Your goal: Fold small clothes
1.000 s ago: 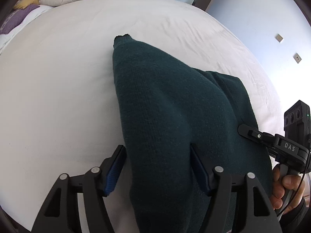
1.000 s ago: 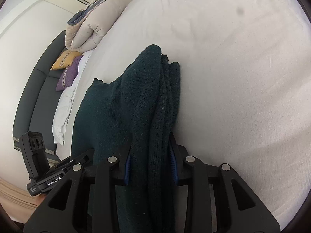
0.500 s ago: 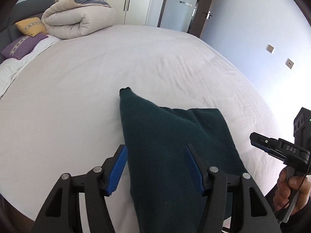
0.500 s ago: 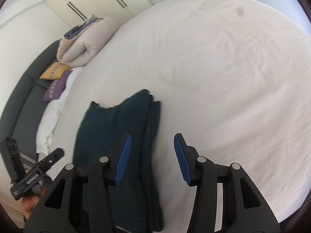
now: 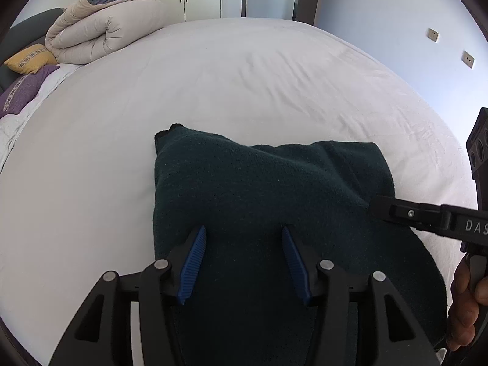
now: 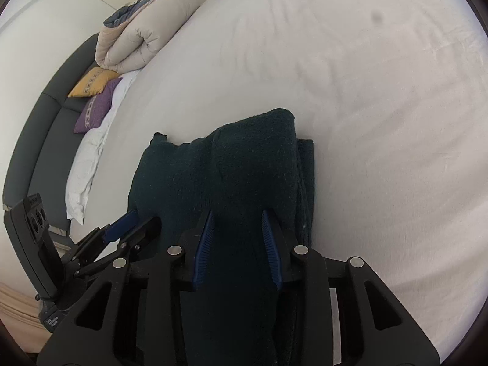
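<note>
Sheet, white and lightly creased (image 5: 259, 85), spreads wide ahead of both your grippers. Rolled beige duvet (image 5: 103, 33) sits far off, forward-left. Folded dark green knit garment (image 5: 259, 183) lies under both tools. Your left gripper (image 5: 244, 238) and right gripper (image 6: 236, 222) each straddle raised folds, jaws parted, pads not visibly clamping.

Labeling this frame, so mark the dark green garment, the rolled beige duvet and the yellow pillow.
dark green garment (image 5: 259, 183): left wrist view, on its upper folded layer.
rolled beige duvet (image 5: 103, 33): left wrist view, on the roll's outer side.
yellow pillow (image 6: 93, 82): right wrist view, on its patterned face.
</note>
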